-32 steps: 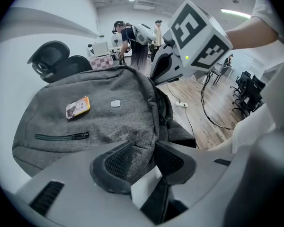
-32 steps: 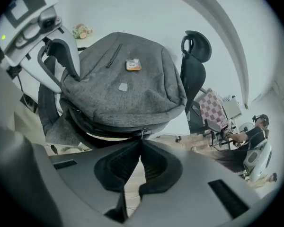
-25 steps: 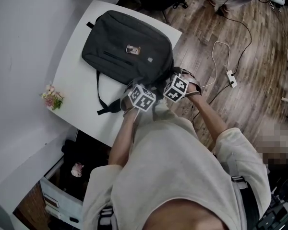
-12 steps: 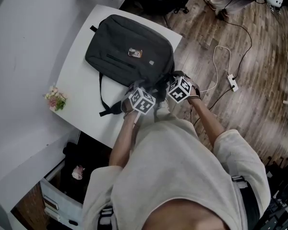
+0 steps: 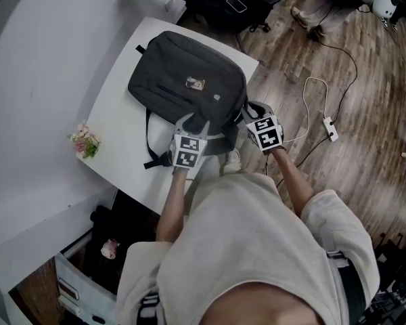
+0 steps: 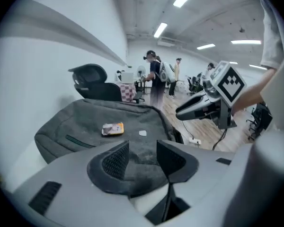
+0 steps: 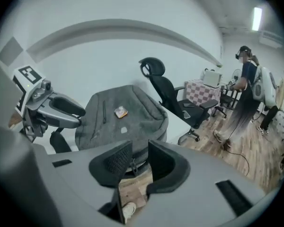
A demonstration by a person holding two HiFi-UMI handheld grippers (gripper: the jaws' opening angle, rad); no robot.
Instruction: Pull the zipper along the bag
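A dark grey bag (image 5: 189, 87) with a small orange label (image 5: 194, 83) lies flat on the white table (image 5: 118, 137). My left gripper (image 5: 193, 122) sits at the bag's near edge. In the left gripper view (image 6: 141, 156) its jaws are opening, and bag fabric (image 6: 109, 122) shows beyond the gap, not pinched. My right gripper (image 5: 247, 114) is at the bag's near right corner. Seen in the right gripper view (image 7: 138, 159), its jaws are opening too. The zipper pull (image 7: 131, 165) hangs loose between them, below the bag (image 7: 123, 117).
The bag's strap (image 5: 149, 139) trails over the table toward me. A small flower bunch (image 5: 84, 141) lies at the table's left edge. A black office chair (image 7: 170, 93) stands behind the table. A cable and power strip (image 5: 328, 120) lie on the wood floor, and people (image 7: 248, 93) stand far back.
Both grippers have drawn back slightly from the bag toward me and spread apart. The right jaws, shut at the bag's corner before, have come open.
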